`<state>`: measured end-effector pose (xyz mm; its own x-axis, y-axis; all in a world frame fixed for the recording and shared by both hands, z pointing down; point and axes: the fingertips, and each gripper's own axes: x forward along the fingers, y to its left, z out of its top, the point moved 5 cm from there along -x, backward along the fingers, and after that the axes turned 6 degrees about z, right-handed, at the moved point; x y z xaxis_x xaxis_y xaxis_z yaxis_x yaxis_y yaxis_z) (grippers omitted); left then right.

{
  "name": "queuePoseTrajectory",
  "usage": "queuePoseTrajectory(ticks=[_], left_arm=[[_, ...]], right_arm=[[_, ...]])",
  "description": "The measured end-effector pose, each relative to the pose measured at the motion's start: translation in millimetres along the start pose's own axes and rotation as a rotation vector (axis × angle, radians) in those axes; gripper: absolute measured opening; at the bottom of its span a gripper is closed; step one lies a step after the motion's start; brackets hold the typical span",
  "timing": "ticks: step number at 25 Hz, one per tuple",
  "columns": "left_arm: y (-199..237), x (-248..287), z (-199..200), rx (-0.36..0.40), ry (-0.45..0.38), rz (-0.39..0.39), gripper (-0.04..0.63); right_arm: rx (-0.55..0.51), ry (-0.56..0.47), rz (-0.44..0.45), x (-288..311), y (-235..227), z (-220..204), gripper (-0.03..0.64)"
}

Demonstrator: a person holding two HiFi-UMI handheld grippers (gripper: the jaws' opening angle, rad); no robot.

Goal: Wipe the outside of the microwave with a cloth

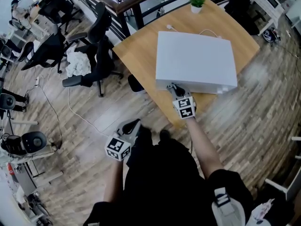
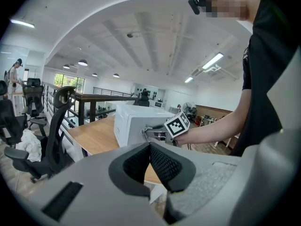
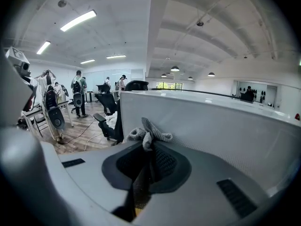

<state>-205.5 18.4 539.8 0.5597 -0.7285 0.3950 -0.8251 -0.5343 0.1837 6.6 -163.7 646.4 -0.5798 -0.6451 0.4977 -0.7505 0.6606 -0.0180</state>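
The right tool is pinching a bunched grey cloth, which is pressed against the white wall of the microwave close to that wall's left vertical edge. The only print on this tool is the black-and-white square pattern on its marker cube.

The microwave stands on the wooden bench, and the wiped face looks toward the bench's near corner. Bare wood lies open to the microwave's left, out to the bench's left edge. A white cable runs behind the microwave toward the far edge. A small potted plant stands at the far corner.

The left tool has its jaws pressed together with nothing between them. It is held off the bench over the wooden floor, well apart from the microwave. Black office chairs stand just beyond the bench's left edge.
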Motion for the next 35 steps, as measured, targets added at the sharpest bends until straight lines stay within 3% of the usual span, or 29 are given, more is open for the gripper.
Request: queuePoseTrajectory(ticks=[35], left_arm=[[4, -16, -7, -0.024, 0.006, 0.043, 0.000]], right_arm=[[0.010, 0.011, 0.104, 39, 38, 7, 0.023]])
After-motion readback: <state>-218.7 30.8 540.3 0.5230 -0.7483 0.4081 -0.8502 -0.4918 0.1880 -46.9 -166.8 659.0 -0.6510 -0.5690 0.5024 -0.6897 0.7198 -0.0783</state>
